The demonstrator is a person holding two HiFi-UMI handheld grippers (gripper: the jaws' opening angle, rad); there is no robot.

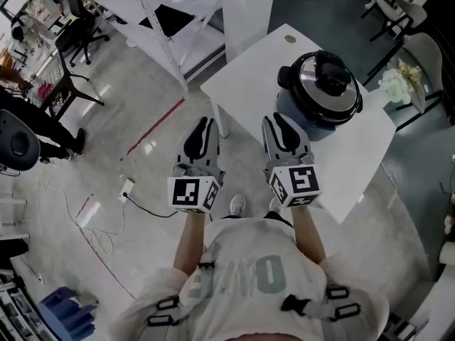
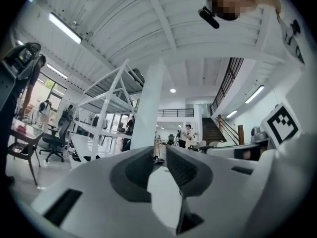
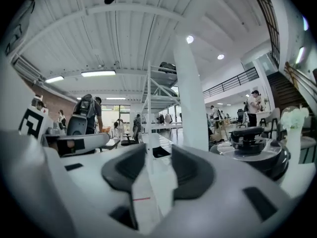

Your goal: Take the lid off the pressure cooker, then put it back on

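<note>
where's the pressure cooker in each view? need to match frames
Head view: cooker, upper right of centre.
Left gripper view: can't make it out.
Right gripper view: cooker at the right edge, just below mid-height.
Shared landmark: white pillar, seen in all three.
</note>
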